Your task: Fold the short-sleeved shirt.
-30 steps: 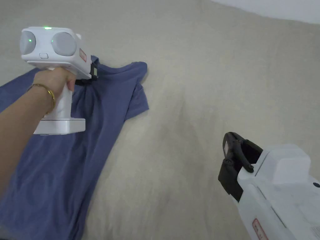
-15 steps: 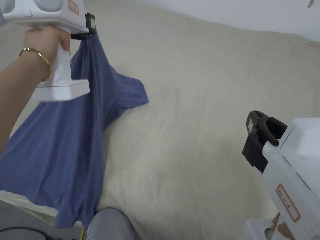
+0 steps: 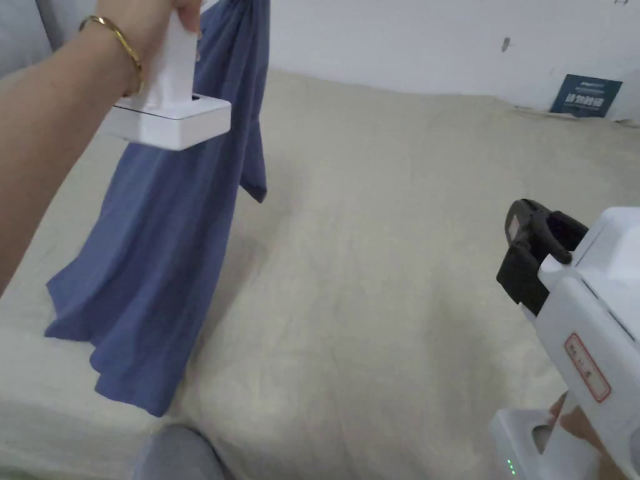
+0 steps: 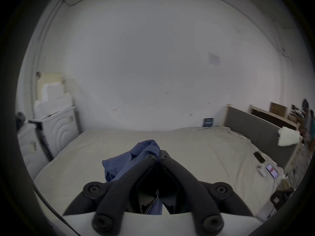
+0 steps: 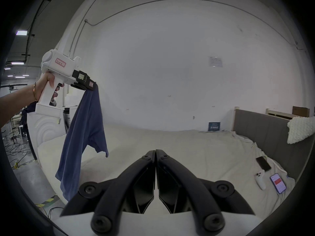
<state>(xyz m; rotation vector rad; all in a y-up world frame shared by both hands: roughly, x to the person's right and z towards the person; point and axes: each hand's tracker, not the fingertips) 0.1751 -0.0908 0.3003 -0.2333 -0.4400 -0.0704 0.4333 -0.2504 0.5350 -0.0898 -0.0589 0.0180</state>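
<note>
While the left gripper (image 5: 92,86) is raised high, its jaws are clamped on a bunched part of the blue shirt (image 3: 165,250), and the cloth hangs down from them in a long drape. From the head view the lower hem reaches the beige bed cover (image 3: 400,250) near its close edge, though whether it rests there or just brushes it is hard to tell. One short sleeve (image 5: 100,146) dangles free at mid-height, clear of the bed.

Seen from the left gripper view, a fold of the shirt (image 4: 134,158) is pinched between the closed tips and more cloth shows low between the jaw arms. In the right gripper view the whole hanging shirt and the hand (image 5: 46,84) on the left gripper's handle are visible, and the floor with cables (image 5: 15,147) lies beyond the bed's left edge.

Lower on the right, the right gripper (image 3: 522,250) is held above the bed, well apart from the shirt; its own view shows the jaws (image 5: 155,152) pressed together with nothing between them.

Two phones and a white controller (image 5: 260,179) lie near the bed's right side, beside the grey headboard (image 5: 265,132). Most of the bed cover between the shirt and these things is bare.
</note>
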